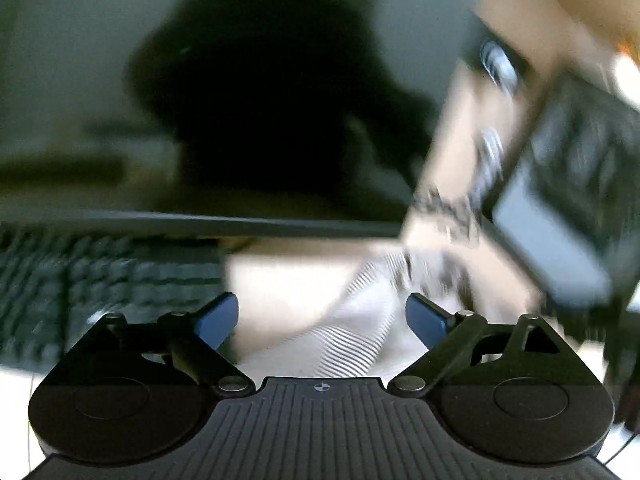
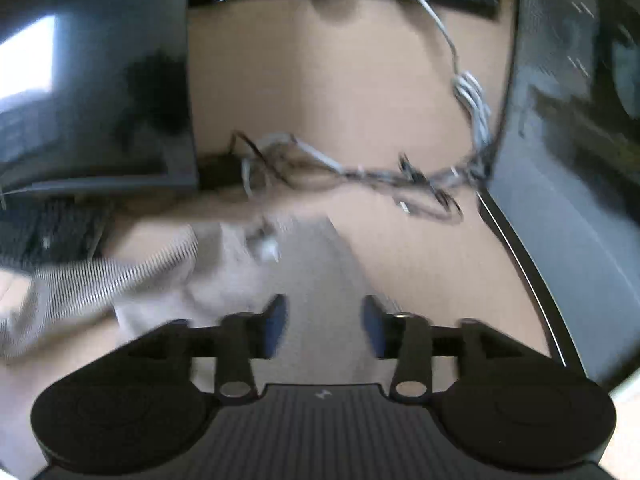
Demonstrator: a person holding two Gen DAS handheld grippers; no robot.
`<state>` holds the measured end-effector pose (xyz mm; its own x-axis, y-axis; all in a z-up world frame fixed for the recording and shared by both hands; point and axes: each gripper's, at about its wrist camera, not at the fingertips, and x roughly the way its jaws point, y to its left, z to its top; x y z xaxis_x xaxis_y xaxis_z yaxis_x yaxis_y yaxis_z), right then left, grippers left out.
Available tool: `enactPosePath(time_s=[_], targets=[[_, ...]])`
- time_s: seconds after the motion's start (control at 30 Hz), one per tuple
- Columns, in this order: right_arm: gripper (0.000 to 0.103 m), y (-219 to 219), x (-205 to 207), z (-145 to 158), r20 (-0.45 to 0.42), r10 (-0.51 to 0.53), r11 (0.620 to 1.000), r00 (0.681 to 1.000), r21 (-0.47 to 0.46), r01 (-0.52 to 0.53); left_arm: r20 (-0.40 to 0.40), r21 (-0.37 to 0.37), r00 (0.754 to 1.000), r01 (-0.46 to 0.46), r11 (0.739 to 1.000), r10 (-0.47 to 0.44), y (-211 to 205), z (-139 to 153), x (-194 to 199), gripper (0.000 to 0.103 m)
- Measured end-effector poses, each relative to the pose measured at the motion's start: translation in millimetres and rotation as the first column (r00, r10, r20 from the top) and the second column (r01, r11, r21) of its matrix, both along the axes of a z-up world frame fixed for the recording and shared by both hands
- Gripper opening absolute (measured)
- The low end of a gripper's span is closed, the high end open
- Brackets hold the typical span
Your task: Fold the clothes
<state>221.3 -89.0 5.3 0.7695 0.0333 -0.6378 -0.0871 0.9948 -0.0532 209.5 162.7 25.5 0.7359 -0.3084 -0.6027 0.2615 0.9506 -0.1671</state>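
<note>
Wooden desk (image 2: 360, 92), striped garment (image 2: 120, 276), no legible writing.

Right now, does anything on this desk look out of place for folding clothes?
Yes. A tangle of cables sprawls across the desk just beyond the garment, between the monitors. The garment lies bunched, not flat. A keyboard crowds its left side.

Dark monitor (image 2: 96, 92), keyboard (image 2: 48, 236) below it; tangled cables (image 2: 352, 172) on tan desk (image 2: 320, 80).

Left tool (image 1: 322, 320) jaws wide apart; right tool (image 2: 324, 326) half apart, empty.
</note>
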Motion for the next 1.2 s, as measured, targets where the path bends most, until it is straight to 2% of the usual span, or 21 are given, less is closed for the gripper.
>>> enactPosePath(time_s=[0.1, 0.17, 0.2, 0.23, 0.27, 0.3, 0.33, 0.4, 0.43, 0.53, 0.6, 0.7, 0.73, 0.8, 0.83, 0.9, 0.97, 1.03, 1.1, 1.17, 1.2], targets=[[0.055, 26, 36, -6, 0.018, 0.028, 0.998, 0.999, -0.055, -0.027, 0.032, 0.195, 0.993, 0.103, 0.975, -0.112, -53, -23, 3, 0.095], [0.054, 37, 61, -34, -0.018, 0.073, 0.984, 0.997, -0.16, -0.075, 0.04, 0.3, 0.992, 0.106, 0.948, -0.124, -73, -36, 6, 0.095], [0.04, 36, 68, -43, -0.041, 0.096, 0.977, 0.994, -0.187, -0.102, 0.027, 0.322, 0.993, 0.1, 0.941, -0.115, -77, -43, 10, 0.095], [0.014, 28, 69, -48, -0.066, 0.12, 0.973, 0.991, -0.188, -0.131, 0.009, 0.323, 0.994, 0.101, 0.941, -0.109, -78, -47, 16, 0.095], [0.006, 20, 71, -52, -0.09, 0.144, 0.969, 0.985, -0.189, -0.159, -0.008, 0.322, 0.994, 0.106, 0.941, -0.109, -79, -49, 22, 0.094], [0.006, 12, 69, -51, -0.089, 0.165, 0.963, 0.982, -0.199, -0.179, -0.02, 0.328, 0.994, 0.11, 0.938, -0.11, -80, -52, 27, 0.094], [0.005, 1, 61, -42, -0.052, 0.174, 0.956, 0.983, -0.232, -0.181, -0.025, 0.347, 0.993, 0.114, 0.931, -0.113, -84, -56, 32, 0.089], [0.005, -26, 52, -22, 0.019, 0.142, 0.946, 0.99, -0.298, -0.13, -0.05, 0.371, 0.993, 0.121, 0.921, -0.11, -87, -65, 44, 0.066], [0.005, -40, 55, -17, 0.038, 0.116, 0.938, 0.993, -0.333, -0.096, -0.069, 0.373, 0.992, 0.12, 0.92, -0.102, -87, -68, 51, 0.05], [0.005, -73, 73, -18, 0.069, 0.053, 0.89, 0.996, -0.455, -0.016, -0.062, 0.394, 0.997, 0.061, 0.917, -0.039, -86, -76, 65, 0.017], [0.005, -82, 84, -28, 0.044, 0.034, 0.875, 0.998, -0.485, -0.009, -0.025, 0.393, 0.999, -0.017, 0.919, 0.029, -78, -73, 70, 0.012], [0.005, -87, 92, -53, -0.001, 0.04, 0.857, 0.999, -0.514, -0.035, -0.011, 0.346, 0.991, -0.119, 0.931, 0.13, -59, -66, 77, 0.011], [0.005, -89, 94, -56, -0.001, 0.043, 0.866, 0.999, -0.499, -0.038, -0.009, 0.347, 0.988, -0.143, 0.927, 0.155, -53, -65, 78, 0.011], [0.006, -94, 94, -49, 0.031, 0.054, 0.908, 0.998, -0.417, -0.036, 0.007, 0.35, 0.98, -0.19, 0.917, 0.2, -44, -63, 77, 0.011], [0.006, -97, 94, -46, 0.048, 0.058, 0.927, 0.997, -0.374, -0.036, 0.024, 0.338, 0.974, -0.221, 0.915, 0.227, -40, -60, 74, 0.004], [0.006, -99, 92, -34, 0.098, 0.069, 0.952, 0.993, -0.303, -0.036, 0.05, 0.312, 0.961, -0.275, 0.909, 0.273, -30, -54, 70, 0.004], [0.005, -90, 96, -20, 0.182, 0.087, 0.932, 0.979, -0.363, -0.016, 0.035, 0.291, 0.952, -0.3, 0.909, 0.303, -22, -52, 71, 0.005], [0.005, -93, 122, -31, 0.101, 0.038, 0.9, 0.994, -0.435, 0.01, 0.006, 0.278, 0.95, -0.302, 0.912, 0.313, -17, -52, 67, 0.005], [0.006, -102, 129, -32, 0.061, -0.033, 0.909, 0.998, -0.414, 0.055, 0.0, 0.252, 0.959, -0.274, 0.928, 0.283, -16, -46, 50, 0.016], [0.01, -101, 102, -22, 0.058, -0.007, 0.939, 0.998, -0.344, 0.026, 0.01, 0.232, 0.975, -0.218, 0.948, 0.222, -17, -39, 23, 0.052], [0.02, -100, 85, -16, 0.056, 0.015, 0.952, 0.998, -0.307, 0.003, 0.012, 0.229, 0.981, -0.189, 0.955, 0.192, -20, -37, 10, 0.057]])
